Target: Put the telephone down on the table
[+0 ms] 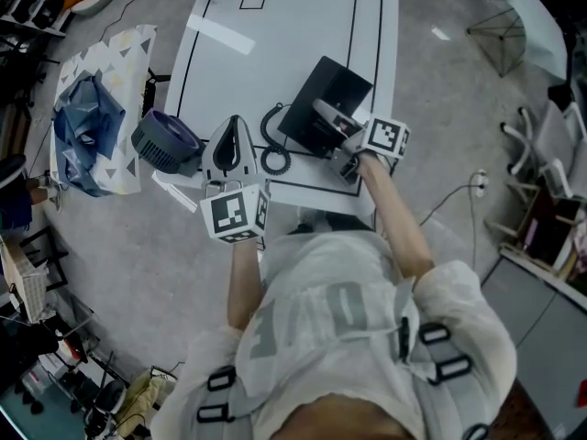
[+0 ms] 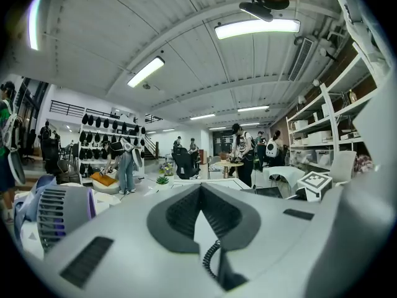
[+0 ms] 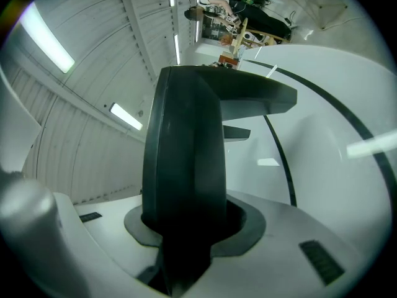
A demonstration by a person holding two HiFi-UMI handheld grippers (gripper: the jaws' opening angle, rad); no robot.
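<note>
My right claw (image 1: 328, 119) grips the black telephone (image 1: 321, 85) over the white table (image 1: 293, 26); my left claw (image 1: 232, 131) holds nothing.

From the left: a purple fan (image 1: 165, 140) sits just to the left of my left claw, whose 2 jaws stand a little apart with nothing gripped. A stretch of the coiled cord (image 1: 272, 160) shows through the gap beneath them. The rest of the cord loops just to the right of that claw, between the 2 claws. My right claw's jaws are clamped on the thick black body of the telephone, which juts out ahead of the claw, tilted above the table's black lines. I cannot tell whether the telephone touches the table.
</note>
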